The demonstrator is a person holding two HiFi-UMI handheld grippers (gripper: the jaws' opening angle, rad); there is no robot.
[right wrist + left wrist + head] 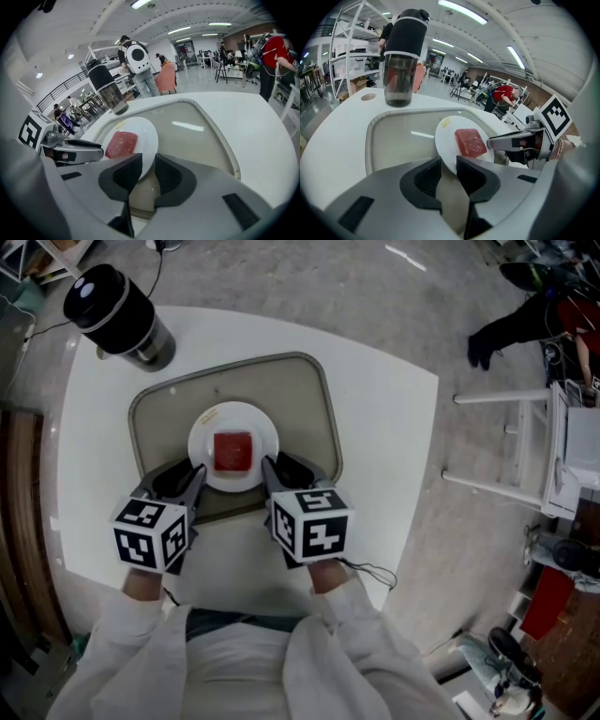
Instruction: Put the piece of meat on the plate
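Btwn L fingers [425, 179]: plate [447, 144] rim

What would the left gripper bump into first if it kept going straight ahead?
Probably the white plate: its rim sits right at the tips of the open jaws of the left gripper. The piece of meat lies further in.

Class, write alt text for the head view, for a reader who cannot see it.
A red piece of meat lies on a white plate in a grey tray on a white table. The left gripper and right gripper flank the plate.
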